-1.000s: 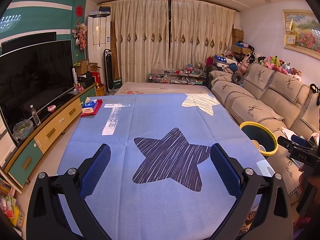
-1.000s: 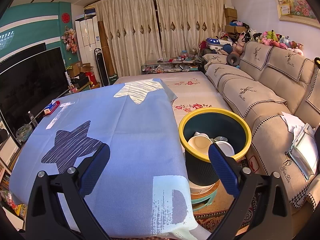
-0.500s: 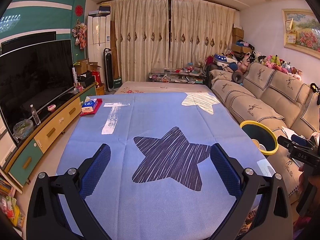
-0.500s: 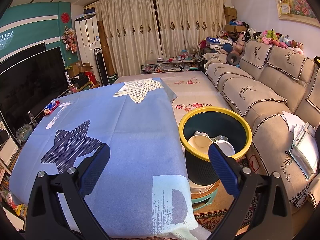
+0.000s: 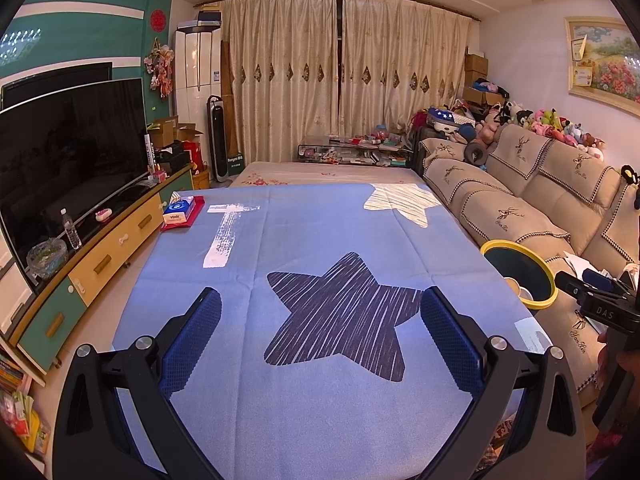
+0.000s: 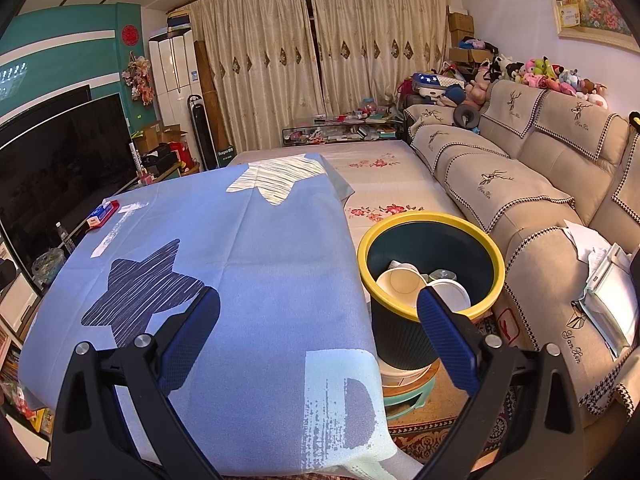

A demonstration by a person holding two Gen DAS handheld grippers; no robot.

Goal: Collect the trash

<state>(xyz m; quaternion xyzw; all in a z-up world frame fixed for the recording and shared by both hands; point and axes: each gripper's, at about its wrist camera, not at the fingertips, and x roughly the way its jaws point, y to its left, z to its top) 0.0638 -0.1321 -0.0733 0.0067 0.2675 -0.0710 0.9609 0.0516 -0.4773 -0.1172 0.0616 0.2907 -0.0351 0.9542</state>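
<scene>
A dark trash bin with a yellow rim (image 6: 430, 276) stands on the floor at the table's right side; white paper cups (image 6: 404, 286) and lids lie inside it. Its yellow rim (image 5: 520, 268) also shows in the left wrist view. My right gripper (image 6: 318, 316) is open and empty, its right finger in front of the bin's near rim. Over the blue star-patterned tablecloth (image 5: 320, 280) hovers my left gripper (image 5: 320, 320), open with nothing between its fingers. The right gripper's body shows at the right edge of the left wrist view, held by a hand.
A tissue pack on a red tray (image 5: 182, 210) lies at the table's far left corner. A beige sofa (image 6: 520, 184) runs along the right, with papers (image 6: 600, 276) on its near seat. A TV (image 5: 68, 160) on a low cabinet lines the left wall.
Both views have shifted very slightly; neither gripper has changed its opening and nothing was picked up or let go.
</scene>
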